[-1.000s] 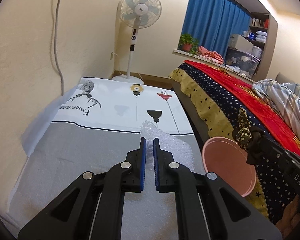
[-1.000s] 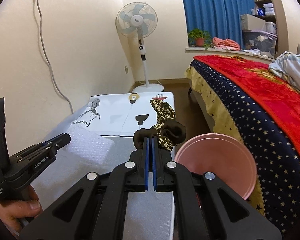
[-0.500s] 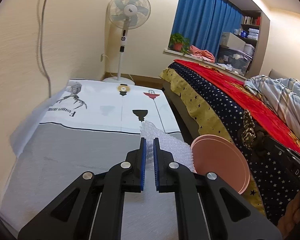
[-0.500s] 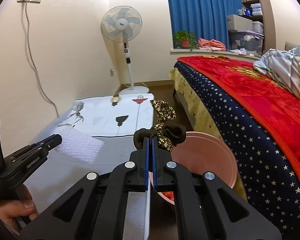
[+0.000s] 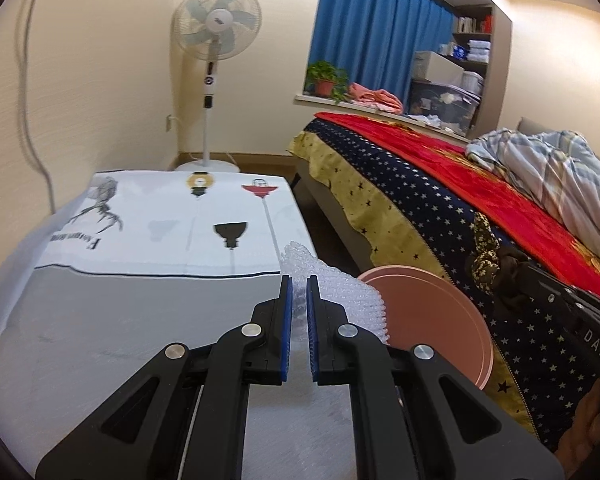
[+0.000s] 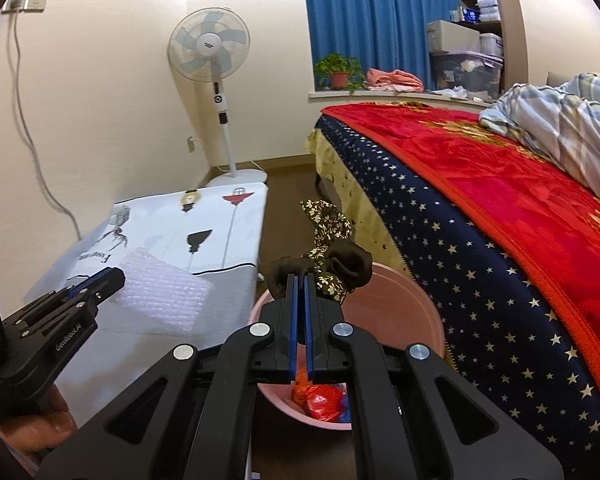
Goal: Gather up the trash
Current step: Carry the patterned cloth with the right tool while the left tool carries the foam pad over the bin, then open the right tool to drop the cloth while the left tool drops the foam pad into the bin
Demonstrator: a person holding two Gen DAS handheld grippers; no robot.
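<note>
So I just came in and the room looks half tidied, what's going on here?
A person is collecting trash with a handheld gripper in each hand. The left gripper is shut on a sheet of bubble wrap at the edge of the low table. The right gripper is shut on a bunched floral fabric scrap, held above the pink bucket beside the bed. Some red trash is already in the bucket; neither item has been dropped in.
</note>
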